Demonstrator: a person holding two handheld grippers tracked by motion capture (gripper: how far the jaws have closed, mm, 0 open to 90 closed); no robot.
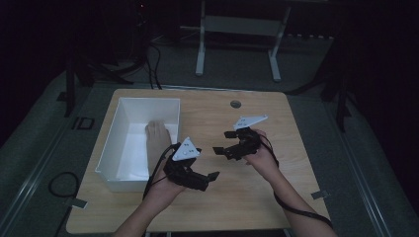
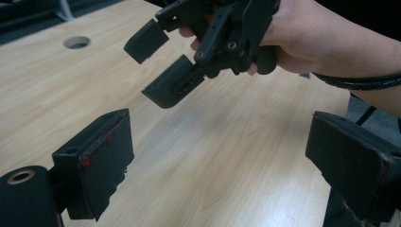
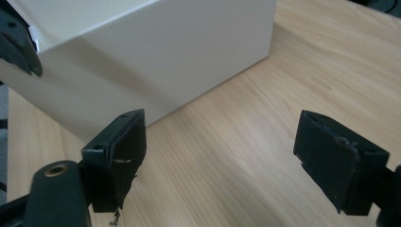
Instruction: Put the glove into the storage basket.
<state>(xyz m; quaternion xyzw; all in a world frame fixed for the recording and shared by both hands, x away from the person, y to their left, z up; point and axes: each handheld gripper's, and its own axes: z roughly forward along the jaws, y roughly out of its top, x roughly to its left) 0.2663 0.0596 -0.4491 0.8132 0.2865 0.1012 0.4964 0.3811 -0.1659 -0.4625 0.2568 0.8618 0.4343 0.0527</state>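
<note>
A white open box (image 1: 114,148) stands on the left part of the wooden table (image 1: 257,197). Inside it, against its right wall, lies a pale pinkish thing (image 1: 157,137), too dim to identify. My left gripper (image 1: 210,180) hovers just right of the box's near corner, open and holding nothing. My right gripper (image 1: 223,142) hangs a little farther back at mid-table, also open, jaws pointing left toward the box. In the left gripper view my wide-apart jaws (image 2: 227,161) frame bare wood, with the right gripper (image 2: 163,61) above. The right gripper view has its gripper (image 3: 227,156) facing the box's wall (image 3: 156,52).
A round cable hole (image 1: 235,104) sits near the table's far edge. A white table frame (image 1: 237,39) stands on the dark floor behind. Cables trail from both grippers, and one loop lies on the floor (image 1: 62,183) at the left.
</note>
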